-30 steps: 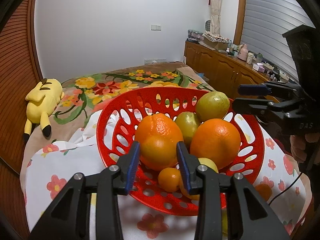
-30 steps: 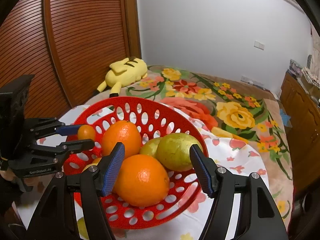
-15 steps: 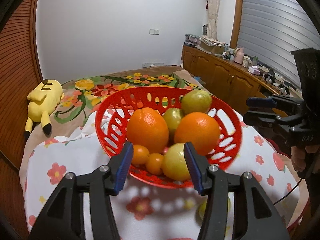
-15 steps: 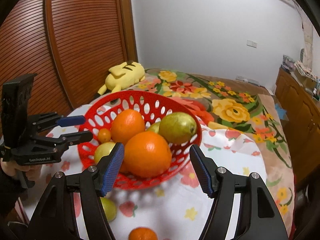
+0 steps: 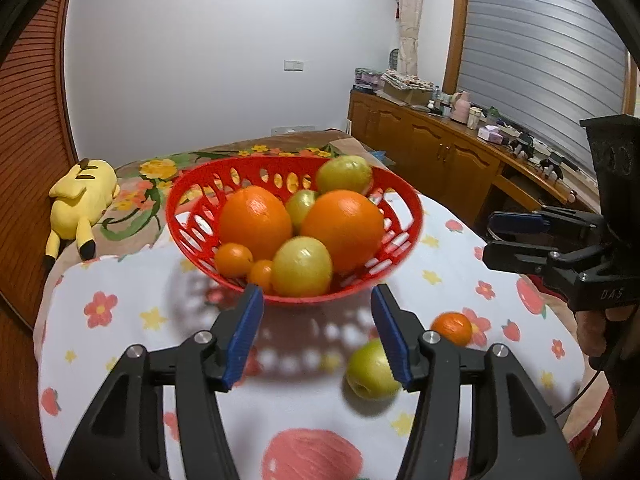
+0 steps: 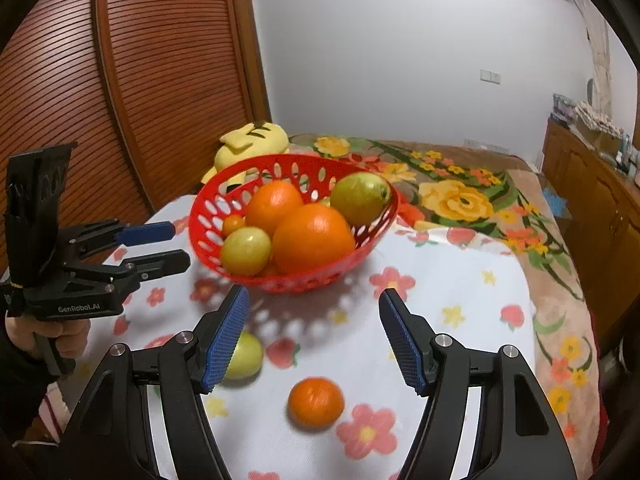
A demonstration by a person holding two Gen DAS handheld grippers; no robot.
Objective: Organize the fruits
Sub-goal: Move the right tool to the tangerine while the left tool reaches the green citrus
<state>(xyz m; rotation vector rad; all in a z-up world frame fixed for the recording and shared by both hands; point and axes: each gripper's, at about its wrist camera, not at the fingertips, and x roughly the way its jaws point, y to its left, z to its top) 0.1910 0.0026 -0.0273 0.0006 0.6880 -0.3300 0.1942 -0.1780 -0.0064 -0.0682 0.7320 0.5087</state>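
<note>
A red perforated basket [image 5: 192, 216] [image 6: 208, 216] stands on the floral cloth and holds two big oranges [image 5: 342, 230], green-yellow fruits and small tangerines. A green apple [image 5: 370, 372] [image 6: 244, 356] and a small tangerine [image 5: 452, 328] [image 6: 316, 402] lie loose on the cloth in front of it. My left gripper [image 5: 318, 334] is open and empty, just short of the basket, with the apple by its right finger. My right gripper [image 6: 314, 340] is open and empty above the loose tangerine. Each gripper shows in the other's view, left gripper [image 6: 160, 248], right gripper [image 5: 504, 240].
The table's floral cloth [image 5: 120, 320] ends at a bed with a flowered blanket [image 6: 460, 196] behind. A yellow plush toy [image 5: 80, 196] lies on the bed. A wooden sideboard with clutter [image 5: 460, 148] runs along the right wall; a slatted wooden door [image 6: 140, 100] is at left.
Both grippers have drawn back from the basket and opened wider. The loose apple and tangerine on the cloth have come into view.
</note>
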